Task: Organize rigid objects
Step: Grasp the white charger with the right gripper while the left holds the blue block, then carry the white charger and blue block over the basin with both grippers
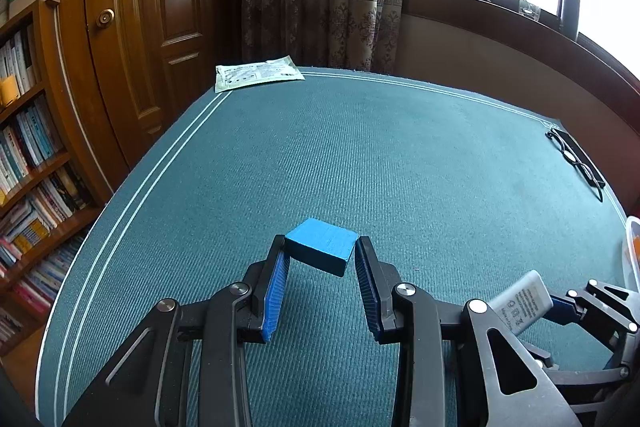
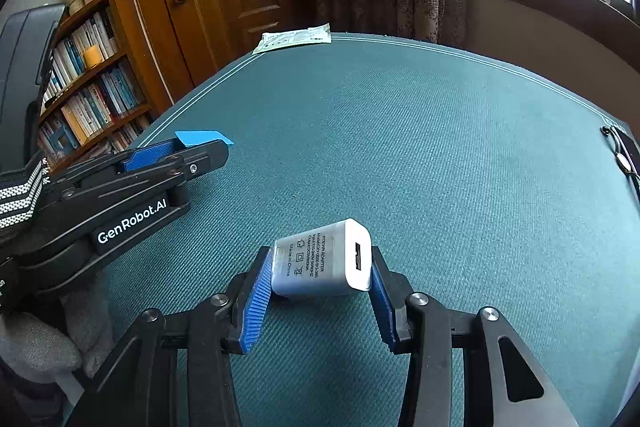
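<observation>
My left gripper (image 1: 320, 247) is shut on a blue block (image 1: 321, 245), held tilted just above the green tablecloth (image 1: 360, 155). In the right wrist view the same left gripper (image 2: 208, 147) reaches in from the left with the blue block (image 2: 202, 137) at its tip. My right gripper (image 2: 322, 261) is shut on a white USB power adapter (image 2: 320, 261), its port facing right and its printed label facing up. From the left wrist view, the adapter (image 1: 520, 301) shows at the lower right, caught in the right gripper's blue fingers (image 1: 560, 305).
A flat white packet (image 1: 258, 71) lies at the table's far left corner. Black glasses (image 1: 576, 157) rest near the right edge, and a clear container's rim (image 1: 632, 247) shows beyond. A bookshelf (image 2: 88, 83), a wooden door (image 1: 152, 27) and curtains stand behind the table.
</observation>
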